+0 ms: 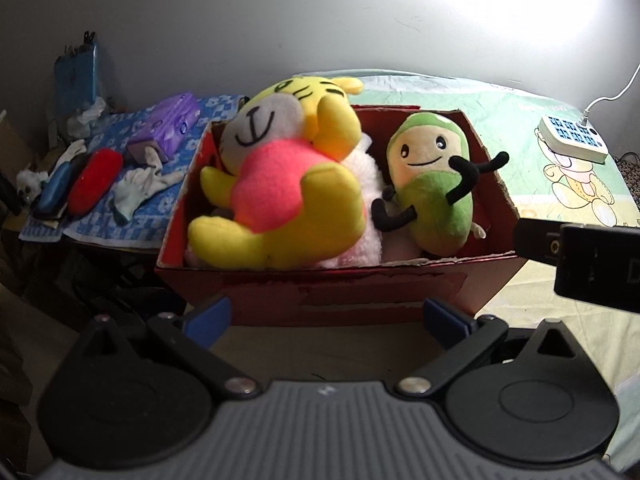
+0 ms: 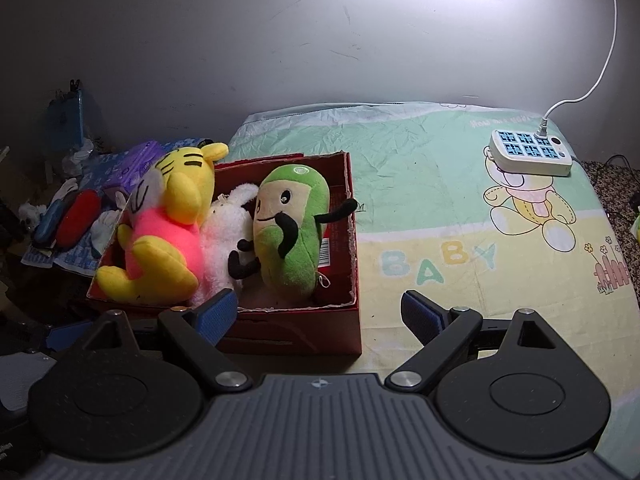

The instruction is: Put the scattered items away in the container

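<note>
A red cardboard box (image 1: 360,292) (image 2: 312,334) stands on the bed. Inside lie a yellow tiger plush in a pink shirt (image 1: 280,184) (image 2: 164,236), a white fluffy plush (image 1: 366,184) (image 2: 224,236) and a green bean plush with black arms (image 1: 436,184) (image 2: 294,236). My left gripper (image 1: 326,316) hangs open just in front of the box's near wall, holding nothing. My right gripper (image 2: 320,314) is open at the box's near right corner, also with nothing in it. Its black body (image 1: 592,264) juts in at the right of the left wrist view.
A white power strip (image 2: 530,152) (image 1: 572,140) with a cable lies at the bed's far right. The bed sheet (image 2: 460,240) carries a bear print and "BABY" letters. Left of the bed, a blue checked cloth (image 1: 120,200) holds a red pouch (image 1: 94,186), gloves and a purple pack (image 1: 168,128).
</note>
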The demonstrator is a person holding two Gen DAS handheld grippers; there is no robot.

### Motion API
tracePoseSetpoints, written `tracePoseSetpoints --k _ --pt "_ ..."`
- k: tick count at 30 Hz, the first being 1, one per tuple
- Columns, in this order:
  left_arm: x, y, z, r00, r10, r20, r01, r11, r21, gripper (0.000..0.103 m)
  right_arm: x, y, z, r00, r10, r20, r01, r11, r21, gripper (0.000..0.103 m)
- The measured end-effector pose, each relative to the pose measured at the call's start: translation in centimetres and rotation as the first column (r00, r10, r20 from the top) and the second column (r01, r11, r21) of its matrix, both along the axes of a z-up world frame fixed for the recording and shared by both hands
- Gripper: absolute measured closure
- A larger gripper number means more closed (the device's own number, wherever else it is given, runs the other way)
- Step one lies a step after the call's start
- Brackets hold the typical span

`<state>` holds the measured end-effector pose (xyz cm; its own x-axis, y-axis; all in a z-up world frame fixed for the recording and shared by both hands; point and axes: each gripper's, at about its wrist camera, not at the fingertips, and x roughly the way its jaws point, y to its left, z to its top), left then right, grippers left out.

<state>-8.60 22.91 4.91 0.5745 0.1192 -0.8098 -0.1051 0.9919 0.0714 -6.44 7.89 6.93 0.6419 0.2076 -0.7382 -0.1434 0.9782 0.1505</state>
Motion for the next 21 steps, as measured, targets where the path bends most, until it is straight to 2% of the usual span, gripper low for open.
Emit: tracePoseSetpoints --k 13,21 --pt "-0.1 3.4 -0.2 1.000 0.009 -0.007 -0.009 1.000 -0.009 0.001 -0.8 3.1 0.3 0.999 -0.005 0.036 0.005 1.000 0.009 0.013" --pt "0.4 3.8 0.5 1.000 -0.016 0.024 0.016 1.000 -0.015 0.001 -0.5 3.6 1.4 0.996 -0.033 0.078 0.031 0.999 0.029 0.016"
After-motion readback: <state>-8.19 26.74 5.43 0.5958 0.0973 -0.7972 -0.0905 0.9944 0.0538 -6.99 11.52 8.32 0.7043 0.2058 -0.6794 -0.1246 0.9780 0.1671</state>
